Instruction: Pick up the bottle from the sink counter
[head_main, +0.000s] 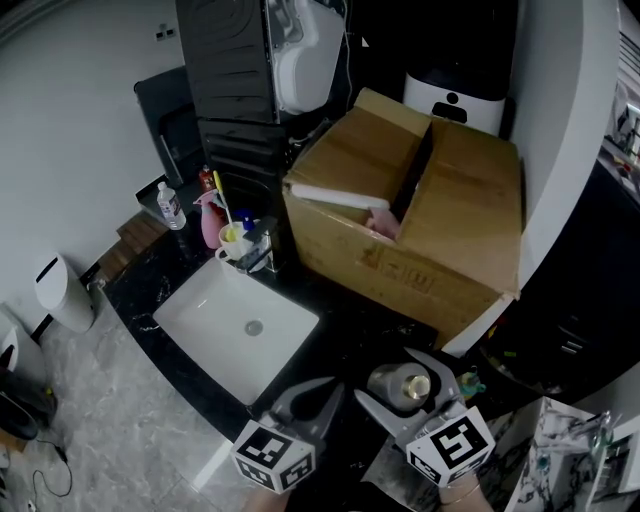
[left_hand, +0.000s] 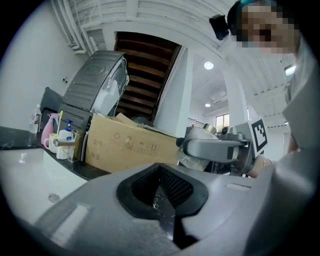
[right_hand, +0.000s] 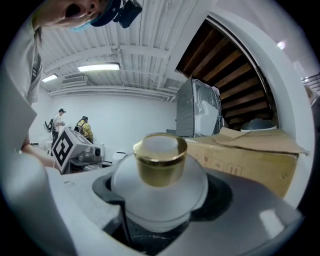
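Right tongs (head_main: 385, 372): clamped on the bottle (head_main: 400, 385). In the right gripper view I see the tongs (right_hand: 160, 210) closed round its pale, rounded body (right_hand: 159, 187), just under the gold cap (right_hand: 160, 160).
Left tongs (head_main: 318, 392): closed on themselves with nothing between them. The left gripper view shows the tips (left_hand: 161, 192) meeting round an empty hollow.
Where the bottle is: at the near end of the dark tabletop (head_main: 340, 320), between the white sink (head_main: 200, 300) and the cardboard box (head_main: 460, 210), and close to me.
Long axis: upright, with the cap facing the head camera. The tongs grip it across the body from the sides.
Bottle to tongs: it sits right inside the right tongs. The left tongs hang just beside it, on the sink side, and are not touching it.
Lifted or not: I cannot tell whether the base is clear of the tabletop, because the tongs hide it.
My read: the grasp looks made, so what remains is a straight upward lift with the right hand. I would keep clear of the box edge and hold the left tongs back.
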